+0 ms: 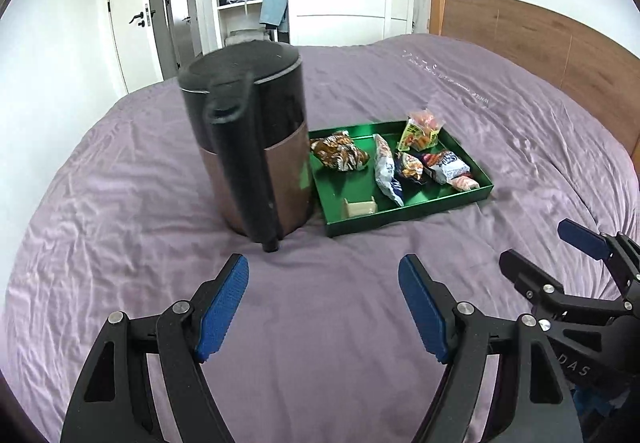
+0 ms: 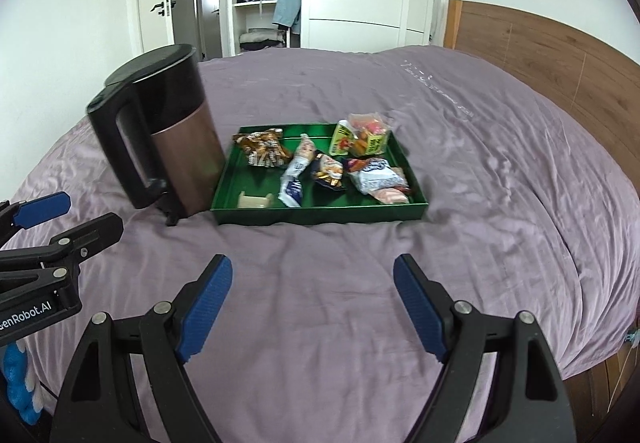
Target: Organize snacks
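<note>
You are holding both grippers low over the bed (image 2: 460, 103), fingers spread wide and gripping nothing: the left gripper (image 1: 323, 307) is facing the kettle (image 1: 248, 147), the right gripper (image 2: 313, 307) is facing the tray (image 2: 320, 211). The snacks (image 2: 332, 163) are lying ahead in the green tray, which is sitting just right of the kettle, well beyond both fingertips. Your right gripper is looking the more squarely placed. The tray's long side is running across your reach; the white-blue packet (image 2: 295, 179) is pointing roughly toward you.

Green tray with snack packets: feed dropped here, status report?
Left gripper, right gripper open, empty. Snack packets lie in green tray. Black-and-copper kettle beside tray.
</note>
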Demonstrator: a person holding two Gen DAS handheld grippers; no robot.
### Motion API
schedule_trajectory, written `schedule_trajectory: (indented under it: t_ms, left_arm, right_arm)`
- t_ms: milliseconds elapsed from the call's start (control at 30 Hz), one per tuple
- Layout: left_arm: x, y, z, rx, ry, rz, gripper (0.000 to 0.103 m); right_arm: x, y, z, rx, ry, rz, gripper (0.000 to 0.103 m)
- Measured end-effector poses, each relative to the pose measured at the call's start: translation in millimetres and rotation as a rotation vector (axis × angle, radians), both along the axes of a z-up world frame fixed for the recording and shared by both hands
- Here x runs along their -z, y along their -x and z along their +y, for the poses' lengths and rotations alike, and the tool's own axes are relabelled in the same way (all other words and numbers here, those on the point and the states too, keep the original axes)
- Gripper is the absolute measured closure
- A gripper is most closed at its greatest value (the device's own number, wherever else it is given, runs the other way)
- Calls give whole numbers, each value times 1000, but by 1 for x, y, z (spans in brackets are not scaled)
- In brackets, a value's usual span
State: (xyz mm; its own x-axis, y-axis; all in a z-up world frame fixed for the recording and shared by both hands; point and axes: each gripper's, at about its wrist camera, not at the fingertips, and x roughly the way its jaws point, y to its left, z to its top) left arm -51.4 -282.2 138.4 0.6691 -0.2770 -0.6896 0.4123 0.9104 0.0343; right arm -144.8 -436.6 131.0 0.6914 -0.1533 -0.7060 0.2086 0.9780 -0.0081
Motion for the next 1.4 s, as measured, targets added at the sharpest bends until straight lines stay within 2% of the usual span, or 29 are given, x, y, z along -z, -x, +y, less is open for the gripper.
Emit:
schedule_trajectory:
  t_ms: [200,567,1400]
  left_arm:
    - [-7,3,23,0,17,-21,31]
    - [-5,-5,57,-23,42,-9,31]
    - [16,-19,69,-18,31,33,31]
  right_arm:
    - [-4,-4,21,-14,5,1,0]
    - [0,-13,45,-32,30,23,0]
    - [19,-21,44,-29,22,55,0]
